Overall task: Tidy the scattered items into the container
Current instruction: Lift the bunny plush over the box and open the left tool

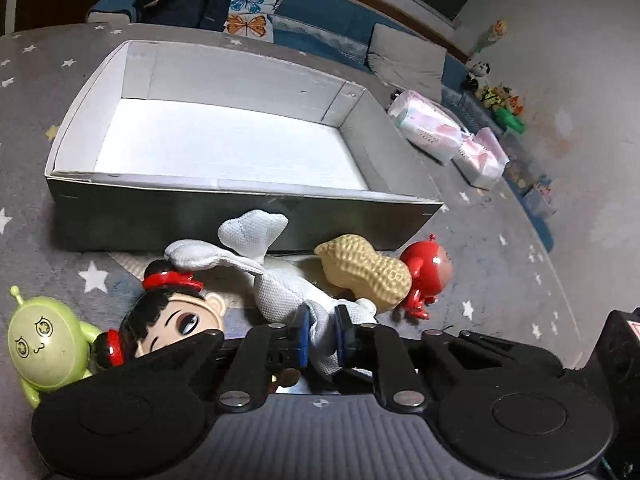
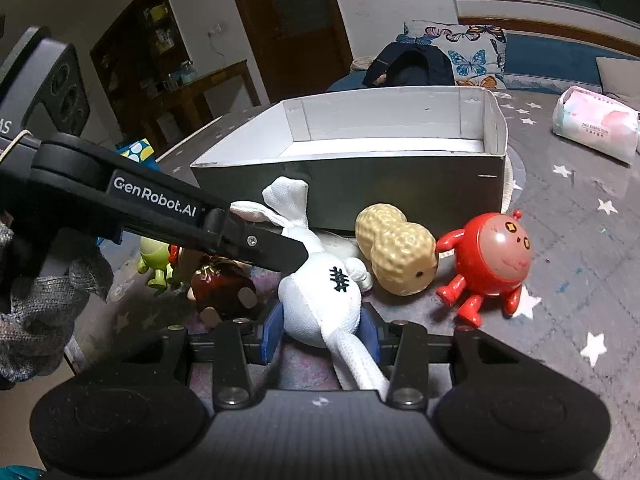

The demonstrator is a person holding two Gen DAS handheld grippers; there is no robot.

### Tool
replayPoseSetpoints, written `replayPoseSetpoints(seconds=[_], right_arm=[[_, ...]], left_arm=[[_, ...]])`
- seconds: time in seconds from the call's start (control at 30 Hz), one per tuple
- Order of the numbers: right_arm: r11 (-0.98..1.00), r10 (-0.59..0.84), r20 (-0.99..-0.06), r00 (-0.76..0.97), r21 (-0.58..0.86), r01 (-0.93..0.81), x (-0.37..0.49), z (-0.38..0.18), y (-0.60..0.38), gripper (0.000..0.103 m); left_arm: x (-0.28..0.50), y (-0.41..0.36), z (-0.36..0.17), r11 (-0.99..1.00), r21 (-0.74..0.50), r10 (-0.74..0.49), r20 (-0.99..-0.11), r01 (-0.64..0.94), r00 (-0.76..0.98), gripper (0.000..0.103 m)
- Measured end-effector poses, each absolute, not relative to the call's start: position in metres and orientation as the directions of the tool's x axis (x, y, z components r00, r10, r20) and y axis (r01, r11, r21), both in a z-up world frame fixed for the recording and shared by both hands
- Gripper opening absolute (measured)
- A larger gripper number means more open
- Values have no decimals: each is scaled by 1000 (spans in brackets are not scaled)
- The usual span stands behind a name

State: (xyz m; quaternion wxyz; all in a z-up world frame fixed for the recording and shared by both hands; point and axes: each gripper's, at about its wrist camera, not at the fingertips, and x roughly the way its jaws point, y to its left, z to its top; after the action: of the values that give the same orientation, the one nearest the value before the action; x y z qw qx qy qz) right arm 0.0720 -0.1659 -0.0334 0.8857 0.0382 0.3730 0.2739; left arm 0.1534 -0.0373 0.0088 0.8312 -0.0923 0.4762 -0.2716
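Note:
A white plush rabbit [image 1: 276, 288] lies in front of the open white-lined box [image 1: 240, 216]. My left gripper [image 1: 322, 330] is shut on the rabbit's neck. In the right wrist view my right gripper [image 2: 322, 330] is shut on the rabbit's body [image 2: 320, 304], with the left gripper's arm [image 2: 200, 216] crossing above it. A tan peanut toy [image 1: 366, 270] and a red round figure [image 1: 426, 276] lie right of the rabbit. A black-haired doll head [image 1: 176, 324] and a green alien figure [image 1: 44, 344] lie to its left.
The box [image 2: 360, 196] is empty inside. Tissue packs [image 1: 436, 128] lie on the grey star-patterned mat [image 1: 500, 280] to the right. A sofa with a butterfly cushion [image 1: 248, 0] stands behind. Small toys line the far right wall.

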Motion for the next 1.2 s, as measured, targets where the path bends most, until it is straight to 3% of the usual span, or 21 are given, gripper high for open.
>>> replayPoseSetpoints(seconds=[0.3, 0.6, 0.77, 1.0, 1.2], right_arm=[[849, 514, -563, 647, 224, -480, 58, 5, -175, 39], [857, 489, -488, 723, 117, -501, 115, 53, -165, 38], [856, 465, -504, 728, 47, -514, 157, 49, -152, 38], [837, 432, -614, 660, 0, -548, 208, 21, -126, 38], [842, 379, -667, 641, -40, -538, 233, 1, -112, 43]], left_arm=[[144, -32, 46, 789, -461, -613, -637, 406, 467, 10], [190, -48, 89, 791, -418, -612, -531, 447, 586, 10], [231, -54, 85, 813, -418, -581, -538, 405, 610, 10], [277, -54, 54, 849, -430, -525, -617, 308, 586, 10], [294, -61, 36, 876, -389, -480, -654, 284, 585, 11]])
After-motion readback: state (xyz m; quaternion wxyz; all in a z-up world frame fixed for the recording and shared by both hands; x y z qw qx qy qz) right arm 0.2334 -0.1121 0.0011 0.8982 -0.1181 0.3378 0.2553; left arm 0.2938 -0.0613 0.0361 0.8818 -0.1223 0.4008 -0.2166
